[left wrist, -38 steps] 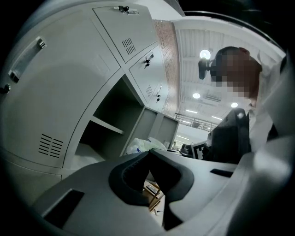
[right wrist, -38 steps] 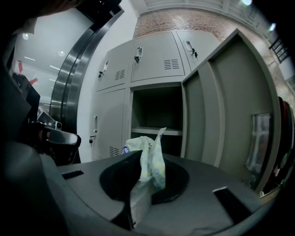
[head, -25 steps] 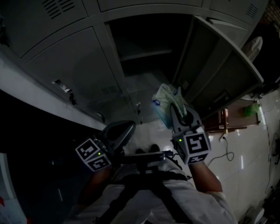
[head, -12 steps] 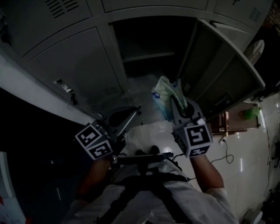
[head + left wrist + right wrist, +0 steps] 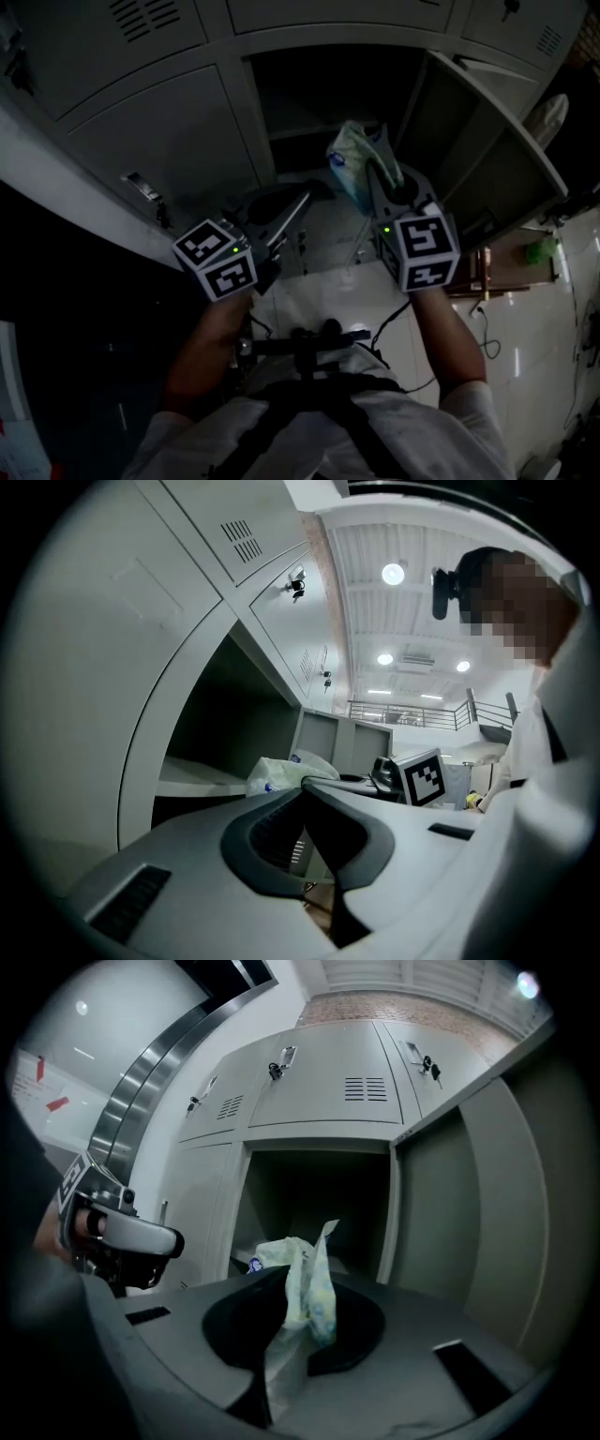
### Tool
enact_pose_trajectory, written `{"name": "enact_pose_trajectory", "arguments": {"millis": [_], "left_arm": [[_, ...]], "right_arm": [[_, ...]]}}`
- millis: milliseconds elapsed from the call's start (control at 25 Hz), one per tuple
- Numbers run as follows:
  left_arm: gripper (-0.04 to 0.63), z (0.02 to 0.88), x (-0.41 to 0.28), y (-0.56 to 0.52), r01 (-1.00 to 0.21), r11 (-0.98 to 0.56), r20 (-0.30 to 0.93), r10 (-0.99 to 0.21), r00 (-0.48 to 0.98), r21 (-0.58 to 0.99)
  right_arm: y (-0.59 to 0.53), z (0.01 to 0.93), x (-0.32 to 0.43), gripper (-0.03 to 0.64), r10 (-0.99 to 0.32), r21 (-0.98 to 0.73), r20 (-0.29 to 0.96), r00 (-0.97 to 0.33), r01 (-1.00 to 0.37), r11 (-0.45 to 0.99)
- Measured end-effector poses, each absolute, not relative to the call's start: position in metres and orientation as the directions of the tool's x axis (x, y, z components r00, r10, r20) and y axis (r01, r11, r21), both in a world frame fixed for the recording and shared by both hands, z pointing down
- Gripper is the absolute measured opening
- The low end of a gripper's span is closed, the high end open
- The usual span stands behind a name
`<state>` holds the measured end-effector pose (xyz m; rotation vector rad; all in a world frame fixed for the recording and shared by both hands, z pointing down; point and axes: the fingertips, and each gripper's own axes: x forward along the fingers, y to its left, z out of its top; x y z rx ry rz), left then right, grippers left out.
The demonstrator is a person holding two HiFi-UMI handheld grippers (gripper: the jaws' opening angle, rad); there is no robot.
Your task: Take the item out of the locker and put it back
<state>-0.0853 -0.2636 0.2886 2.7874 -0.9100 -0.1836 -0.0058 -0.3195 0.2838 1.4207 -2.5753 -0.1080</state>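
The open locker's (image 5: pixel 328 45) mouth is roomy, but its swung-out door (image 5: pixel 478 141) stands close on the right and a shelf (image 5: pixel 192 778) lip crosses inside; either could snag the load. The soft pack (image 5: pixel 349 164), just before the opening, hangs by a thin fold pinched in the right gripper (image 5: pixel 377 159) and may slip. The left gripper (image 5: pixel 302 199) is closed and empty.
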Motion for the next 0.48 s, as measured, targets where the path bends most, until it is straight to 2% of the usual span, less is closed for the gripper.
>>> {"name": "enact_pose_trajectory", "arguments": {"millis": [480], "left_arm": [[0.003, 0.27, -0.076, -0.32, -0.627, -0.755, -0.044, -0.645, 0.763, 0.19]], "right_arm": [[-0.395, 0.251, -0.028, 0.023, -0.869, 0.202, 0.115, -0.482, -0.845, 0.496]]}}
